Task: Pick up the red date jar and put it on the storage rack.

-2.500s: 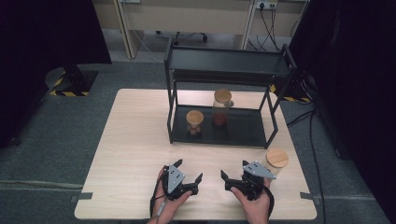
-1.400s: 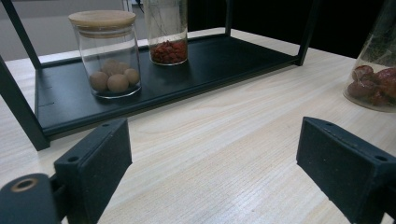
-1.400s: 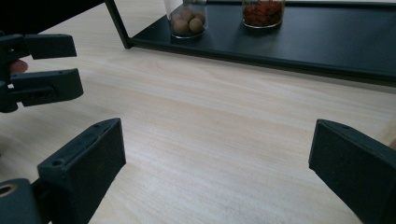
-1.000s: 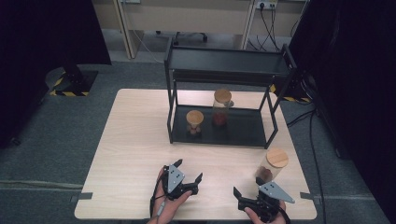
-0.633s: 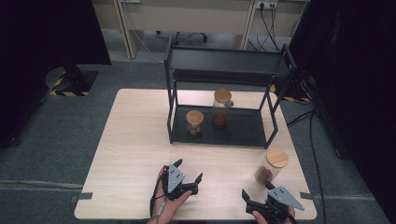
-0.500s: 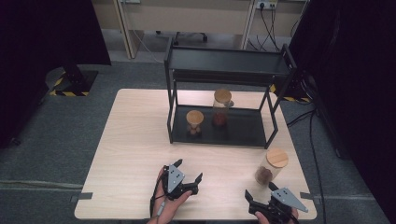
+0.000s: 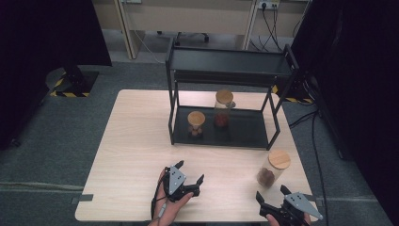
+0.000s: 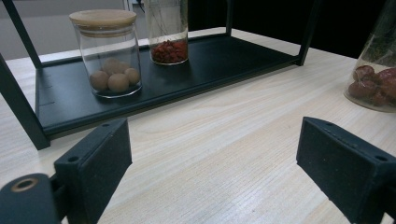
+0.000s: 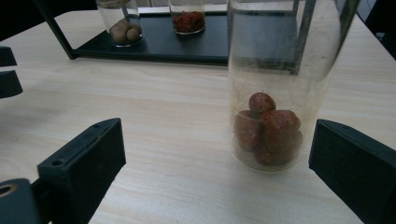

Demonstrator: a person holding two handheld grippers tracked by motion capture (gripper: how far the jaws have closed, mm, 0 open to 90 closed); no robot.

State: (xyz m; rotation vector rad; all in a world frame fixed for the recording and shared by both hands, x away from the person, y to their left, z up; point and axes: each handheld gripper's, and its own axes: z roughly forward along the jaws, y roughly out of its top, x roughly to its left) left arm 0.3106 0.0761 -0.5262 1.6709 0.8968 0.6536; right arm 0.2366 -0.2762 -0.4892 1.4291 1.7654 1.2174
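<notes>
Glass jar (image 9: 275, 93) of brown lumps standing on worktop (image 7: 136, 141) before rack (image 7: 226, 94), ahead of right gripper (image 9: 215, 158), jaws apart, untouched. Left gripper (image 7: 181, 181) likewise open, idle. Risk: tall, narrow, easily tipped by off-centre approach.

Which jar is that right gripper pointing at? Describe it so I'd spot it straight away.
Find the black rack on the table. Off its front right corner, on bare wood, stands a jar with a wooden lid, holding dark red lumps. The other two jars sit inside the rack; this one alone stands outside.
</notes>
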